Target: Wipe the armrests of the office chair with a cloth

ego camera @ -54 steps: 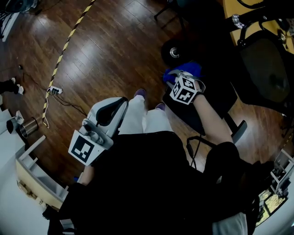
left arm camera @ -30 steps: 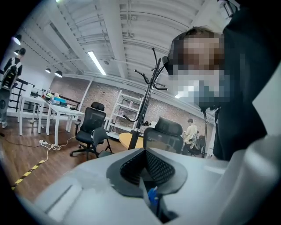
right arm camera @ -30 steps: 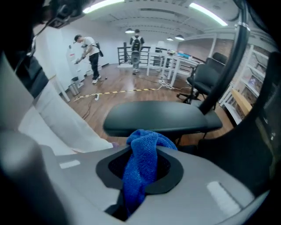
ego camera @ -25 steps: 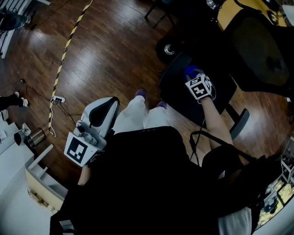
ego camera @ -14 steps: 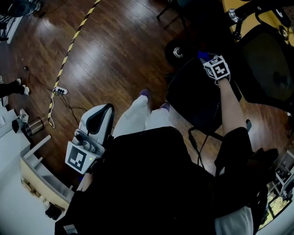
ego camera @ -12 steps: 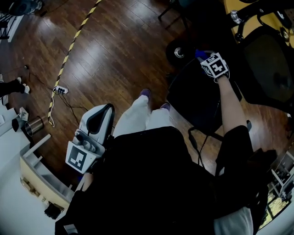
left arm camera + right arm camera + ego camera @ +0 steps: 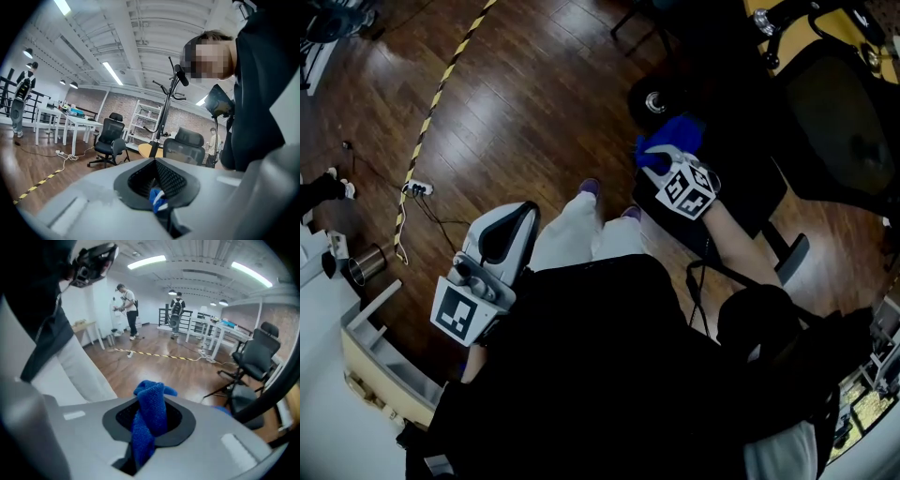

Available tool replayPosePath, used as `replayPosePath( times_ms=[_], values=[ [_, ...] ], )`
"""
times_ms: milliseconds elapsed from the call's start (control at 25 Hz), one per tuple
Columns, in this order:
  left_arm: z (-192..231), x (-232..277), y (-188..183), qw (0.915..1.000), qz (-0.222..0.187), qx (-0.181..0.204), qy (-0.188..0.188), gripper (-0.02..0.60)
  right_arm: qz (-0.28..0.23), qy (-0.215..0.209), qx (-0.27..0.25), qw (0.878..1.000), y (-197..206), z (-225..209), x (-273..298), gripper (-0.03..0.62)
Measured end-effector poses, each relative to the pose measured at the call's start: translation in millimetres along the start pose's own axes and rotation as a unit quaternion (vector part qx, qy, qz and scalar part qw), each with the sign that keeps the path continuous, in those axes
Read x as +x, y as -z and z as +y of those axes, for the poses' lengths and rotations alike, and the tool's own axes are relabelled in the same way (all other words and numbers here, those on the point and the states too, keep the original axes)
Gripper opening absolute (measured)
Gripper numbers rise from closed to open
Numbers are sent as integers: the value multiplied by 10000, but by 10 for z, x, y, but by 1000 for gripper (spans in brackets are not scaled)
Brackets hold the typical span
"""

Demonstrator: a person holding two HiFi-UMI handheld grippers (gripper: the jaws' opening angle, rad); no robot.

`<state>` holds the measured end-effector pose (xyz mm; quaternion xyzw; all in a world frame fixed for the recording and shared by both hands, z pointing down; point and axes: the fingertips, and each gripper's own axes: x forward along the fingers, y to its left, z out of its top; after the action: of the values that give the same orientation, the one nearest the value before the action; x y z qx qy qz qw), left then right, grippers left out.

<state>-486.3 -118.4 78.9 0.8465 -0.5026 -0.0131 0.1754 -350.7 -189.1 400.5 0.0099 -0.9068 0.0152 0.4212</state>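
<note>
Cloth [image 7: 149, 420]: blue, nubby knit, bunched into twisted rope. Clenched between my right gripper [image 7: 661, 159] fingers, tuft poking past tips. Held over front edge of black office chair [image 7: 750, 202] seat; contact not discernible. Left gripper [image 7: 514, 225] fingers drawn together; small blue-white bit shows in slot, unidentifiable. Pads black, mesh-textured; shells smooth grey. Marker cubes: black-white squares, no legible text. Floor [image 7: 516, 112] glossy dark wood planks.
</note>
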Motion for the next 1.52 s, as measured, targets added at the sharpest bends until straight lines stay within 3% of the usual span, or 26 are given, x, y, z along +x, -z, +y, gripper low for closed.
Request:
replayPosePath(
  times_ms=[120,240,440,600,760,840,920,1000,1120,1200,1280,1400,1520],
  values=[
    [-19,78,12,9999,55,-43,118,6,-74,-805,-156,9966,-16,720,55,55],
    [-27,121,12,9998,94,-83,172,6,222,-689,-456,9963,112,1007,131,55],
    [-89,108,25,9997,134,-58,211,5,-281,-327,-58,9991,46,655,-32,57],
    [-91,62,64,9996,190,-72,172,6,-449,512,705,9952,144,-226,-213,55],
    [3,-8,92,9994,244,-220,50,5,-474,1677,1741,9692,579,-1413,-486,55],
    [48,-31,79,9994,225,-252,3,5,-442,1972,2180,9548,758,-1748,-612,57],
    [69,-41,73,9995,227,-242,13,5,-363,2229,2255,9477,806,-1841,-684,57],
    [72,-37,73,9994,252,-232,78,5,-209,2767,2208,9350,866,-1846,-758,57],
    [72,-13,87,9991,314,-209,218,5,-239,3585,2533,8982,981,-1812,-885,54],
    [70,12,88,9987,356,-155,342,5,-344,3823,2757,8813,957,-1712,-873,44],
    [67,47,71,9979,382,-128,514,6,-559,3674,2900,8819,827,-1490,-753,38],
    [46,114,50,9952,445,-146,854,5,-759,3066,2855,9049,556,-926,-515,38],
    [6,252,43,9863,567,-71,1544,5,-785,2706,3018,9108,337,-295,-343,39]
  ],
)
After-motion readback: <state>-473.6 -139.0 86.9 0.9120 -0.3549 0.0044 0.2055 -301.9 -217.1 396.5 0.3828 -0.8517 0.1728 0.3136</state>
